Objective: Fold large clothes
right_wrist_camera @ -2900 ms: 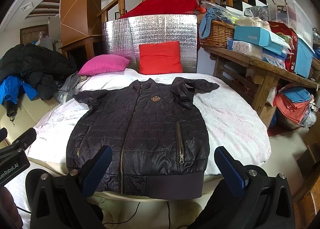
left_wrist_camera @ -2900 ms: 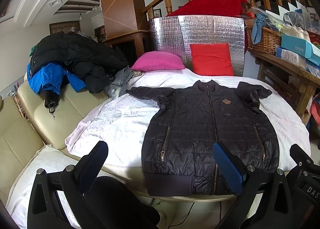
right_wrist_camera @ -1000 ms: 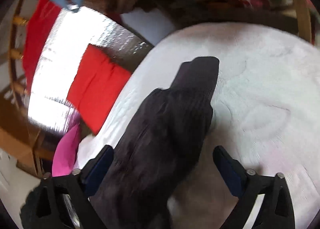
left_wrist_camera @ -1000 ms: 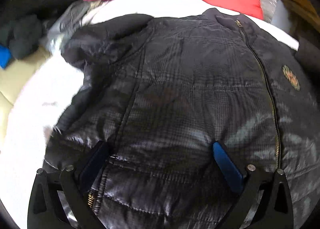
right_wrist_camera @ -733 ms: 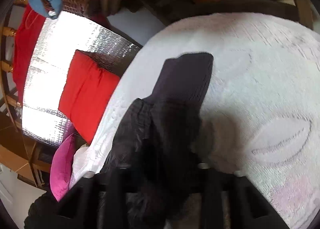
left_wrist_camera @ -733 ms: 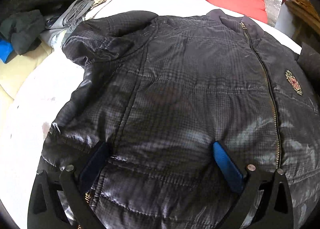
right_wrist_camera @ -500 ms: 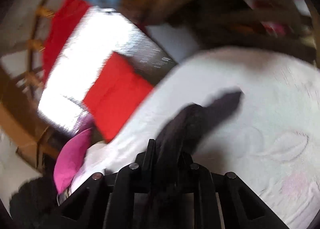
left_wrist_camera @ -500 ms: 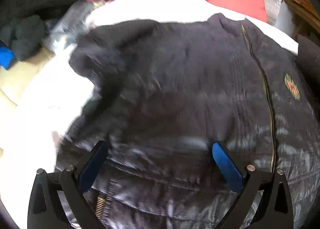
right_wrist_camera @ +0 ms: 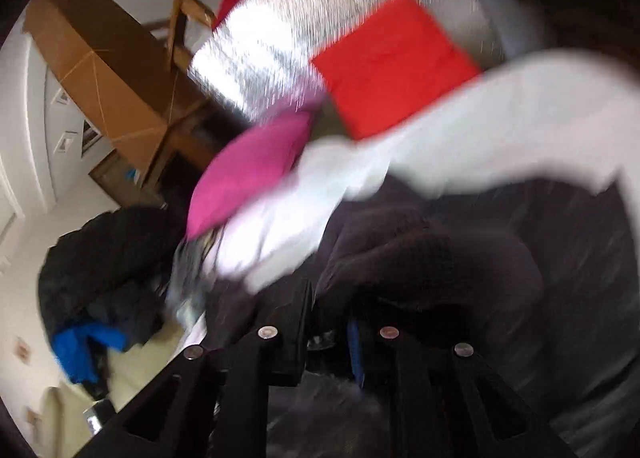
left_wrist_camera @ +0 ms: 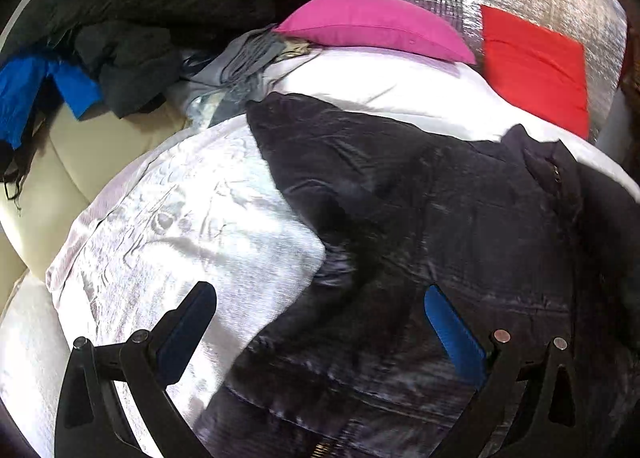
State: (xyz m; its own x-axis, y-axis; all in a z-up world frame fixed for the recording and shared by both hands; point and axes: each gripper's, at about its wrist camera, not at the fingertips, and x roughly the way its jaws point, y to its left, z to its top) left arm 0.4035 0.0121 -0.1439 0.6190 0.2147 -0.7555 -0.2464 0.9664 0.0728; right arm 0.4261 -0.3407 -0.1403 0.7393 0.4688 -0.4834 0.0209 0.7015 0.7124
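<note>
No writing can be read in either view. The left wrist view shows the black jacket spread on the white sheet, its sleeve reaching toward 11 o'clock, and the left claw wide with nothing gripped. Only the right wrist view, blurred, shows the right claw pinched narrow on the jacket's dark sleeve, with the pink pillow at 10 o'clock and the red cushion at 1 o'clock. A second ago that claw stood wide over the flat sleeve.
</note>
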